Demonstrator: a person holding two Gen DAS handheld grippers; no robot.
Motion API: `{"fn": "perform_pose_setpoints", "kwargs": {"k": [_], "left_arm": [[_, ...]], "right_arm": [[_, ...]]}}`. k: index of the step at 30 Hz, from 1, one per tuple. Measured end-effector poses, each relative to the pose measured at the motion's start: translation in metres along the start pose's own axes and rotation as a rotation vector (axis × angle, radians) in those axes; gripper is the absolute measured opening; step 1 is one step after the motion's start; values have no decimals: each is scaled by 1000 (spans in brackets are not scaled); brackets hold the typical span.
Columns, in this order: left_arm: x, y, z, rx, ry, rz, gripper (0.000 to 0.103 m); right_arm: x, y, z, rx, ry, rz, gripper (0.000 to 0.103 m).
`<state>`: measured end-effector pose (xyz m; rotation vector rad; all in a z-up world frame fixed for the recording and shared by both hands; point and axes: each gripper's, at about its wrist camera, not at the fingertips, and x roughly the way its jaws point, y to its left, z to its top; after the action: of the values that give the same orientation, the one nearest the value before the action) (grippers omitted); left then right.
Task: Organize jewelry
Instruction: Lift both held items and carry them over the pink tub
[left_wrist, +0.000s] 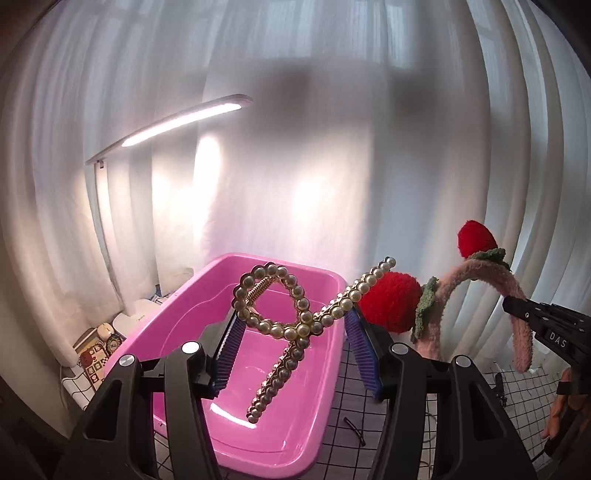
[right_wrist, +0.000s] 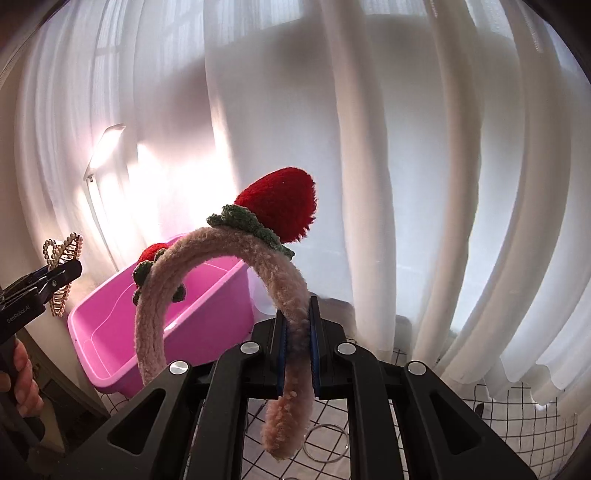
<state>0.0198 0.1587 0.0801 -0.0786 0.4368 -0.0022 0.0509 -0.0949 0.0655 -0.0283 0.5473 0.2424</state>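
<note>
Both items were held aloft in the carrying step, the deposit not yet made. The left gripper (left_wrist: 291, 343) stood part-way apart, its ribbed blue pads (left_wrist: 229, 350) pressed on a pearl hair claw (left_wrist: 295, 325); the claw hung above the pink plastic bin (left_wrist: 155, 332), which looked empty where visible. The right gripper (right_wrist: 295, 350) was drawn narrow, clamped on one leg of a plush headband (right_wrist: 291, 295), held beside the bin and above the grid-patterned cloth (right_wrist: 498, 424). The next move, as judged, called for lowering each piece over the bin's rim before the jaws parted, the headband's free leg being likely to catch the wall. Materials: the claw was rigid, gold-toned metal set with round glossy pearls, looped at the top and crossing into two curved toothed arms; the headband was a fuzzy pale-pink arch bearing two red knitted strawberries (right_wrist: 280, 206) with green leaves; the bin was smooth, glossy, rectangular with rounded corners; a metal ring (right_wrist: 325, 443) lay on the cloth.
</note>
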Motion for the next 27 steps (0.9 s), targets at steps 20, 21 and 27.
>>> {"fn": "perform_pose_setpoints", "kwargs": {"k": [20, 21, 27], "left_arm": [[133, 133, -33, -85, 360, 162, 55], [135, 134, -34, -83, 365, 169, 56], [131, 136, -28, -60, 332, 205, 90]], "right_arm": [[198, 174, 32, -241, 297, 56, 12], [204, 177, 32, -239, 314, 49, 13], [220, 184, 28, -277, 366, 2, 54]]}}
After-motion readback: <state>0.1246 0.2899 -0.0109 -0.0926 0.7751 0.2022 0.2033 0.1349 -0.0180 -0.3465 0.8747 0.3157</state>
